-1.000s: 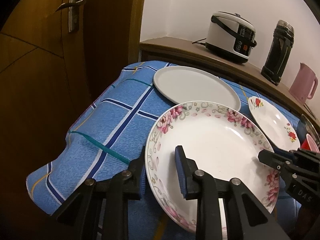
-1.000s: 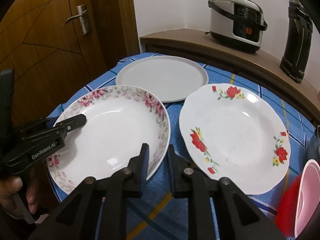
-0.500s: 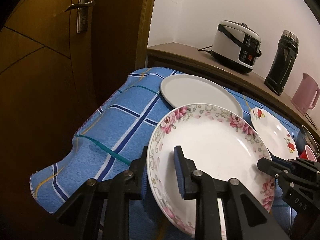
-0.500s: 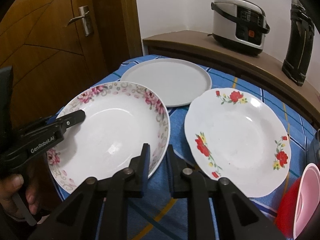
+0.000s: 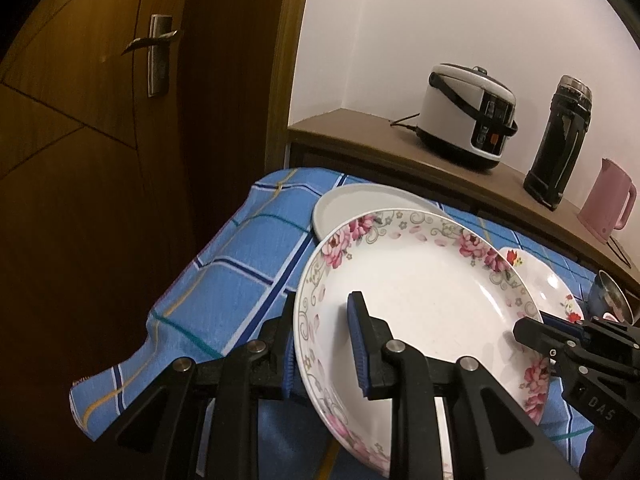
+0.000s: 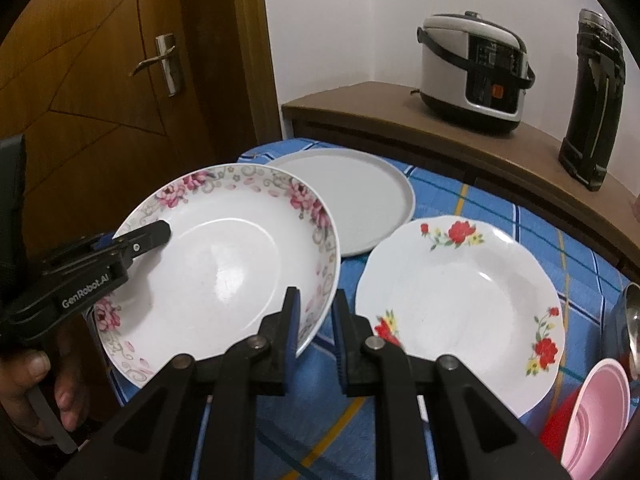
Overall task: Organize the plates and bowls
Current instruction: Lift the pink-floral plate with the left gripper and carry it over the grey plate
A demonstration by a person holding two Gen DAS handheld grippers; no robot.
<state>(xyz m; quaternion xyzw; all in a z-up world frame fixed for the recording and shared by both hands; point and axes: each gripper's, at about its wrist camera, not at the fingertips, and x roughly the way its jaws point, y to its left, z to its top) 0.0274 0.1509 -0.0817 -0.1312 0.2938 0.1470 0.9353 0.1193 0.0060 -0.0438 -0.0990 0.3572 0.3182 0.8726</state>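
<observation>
Left wrist view, bottom centre: left tongs [image 5: 324, 344] clenched on the near rim of the pink-flowered plate [image 5: 420, 300]; right tongs [image 6: 316, 332] grip its opposite rim, plate raised and tilted above the blue-checked worktop [image 6: 500, 216]; beyond it the plain grey plate [image 6: 360, 204]; right, the red-flowered plate [image 6: 460, 292].

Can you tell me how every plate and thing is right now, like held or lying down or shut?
pink-flower plate: held at both edges, tilted, lifted off the cloth.
left gripper: shut on its rim.
right gripper: shut on its rim.
plain white plate: lying flat, partly behind the lifted plate.
red-flower plate: lying flat, untouched.
pink bowl: tipped on edge against a red bowl.
rice cooker: lid shut.
door: shut.
</observation>
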